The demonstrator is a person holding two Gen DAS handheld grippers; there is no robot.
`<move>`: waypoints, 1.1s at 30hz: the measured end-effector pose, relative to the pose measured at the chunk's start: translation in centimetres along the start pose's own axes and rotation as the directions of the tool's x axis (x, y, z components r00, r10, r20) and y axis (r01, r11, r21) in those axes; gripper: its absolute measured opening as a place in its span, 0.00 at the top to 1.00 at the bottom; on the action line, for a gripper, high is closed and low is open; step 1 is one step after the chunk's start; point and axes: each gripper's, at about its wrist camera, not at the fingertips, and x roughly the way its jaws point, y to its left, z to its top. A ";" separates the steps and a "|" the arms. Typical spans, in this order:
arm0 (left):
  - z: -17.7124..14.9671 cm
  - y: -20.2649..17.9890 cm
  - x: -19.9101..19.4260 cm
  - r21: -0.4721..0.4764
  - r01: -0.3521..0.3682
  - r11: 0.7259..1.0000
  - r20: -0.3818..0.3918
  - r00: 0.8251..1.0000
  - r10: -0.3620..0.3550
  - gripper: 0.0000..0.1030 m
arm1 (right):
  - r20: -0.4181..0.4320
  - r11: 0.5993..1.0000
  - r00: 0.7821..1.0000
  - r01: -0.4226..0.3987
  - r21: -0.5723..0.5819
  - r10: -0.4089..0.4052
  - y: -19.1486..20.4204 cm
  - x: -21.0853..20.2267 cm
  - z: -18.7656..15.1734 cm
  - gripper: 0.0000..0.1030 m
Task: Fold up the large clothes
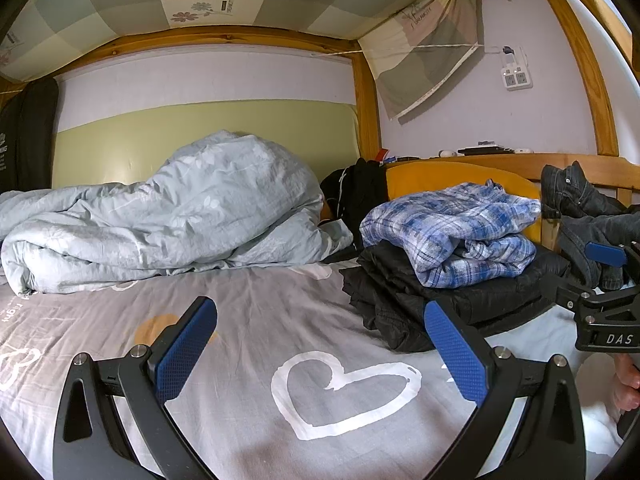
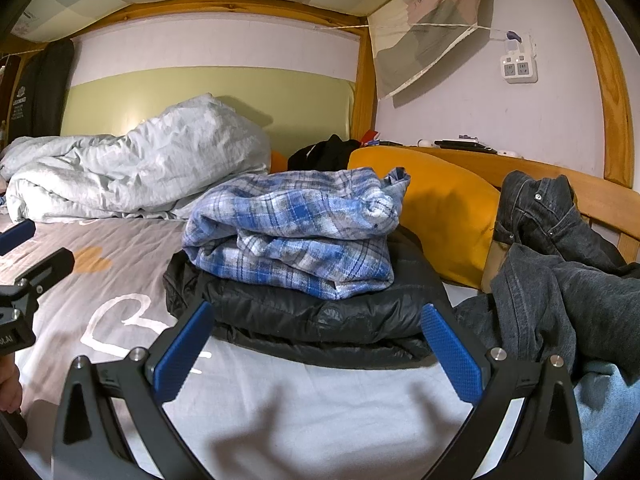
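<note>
A folded blue plaid shirt lies on top of a folded black padded jacket on the bed; both also show in the left wrist view, shirt and jacket. Dark grey jeans lie crumpled at the right, over the bed rail. My right gripper is open and empty, just in front of the jacket's near edge. My left gripper is open and empty, above the grey heart-print sheet, left of the stack. The right gripper also shows at the right edge of the left wrist view.
A bunched pale blue duvet fills the back left of the bed. An orange pillow leans behind the stack. A wooden headboard shelf holds small items. Wooden bunk posts and a wall socket are at the back right.
</note>
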 end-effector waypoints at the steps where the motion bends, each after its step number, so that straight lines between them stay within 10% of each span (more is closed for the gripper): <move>1: 0.0 0.0 0.0 -0.001 0.000 1.000 0.000 1.000 0.000 0.00 | 0.000 1.000 1.000 0.000 0.001 0.000 0.0 0.0 0.0 0.00; 33: -0.1 0.0 0.0 0.002 0.003 1.000 -0.006 1.000 -0.003 0.00 | -0.005 1.000 1.000 -0.001 0.000 0.001 0.0 0.0 -0.1 0.00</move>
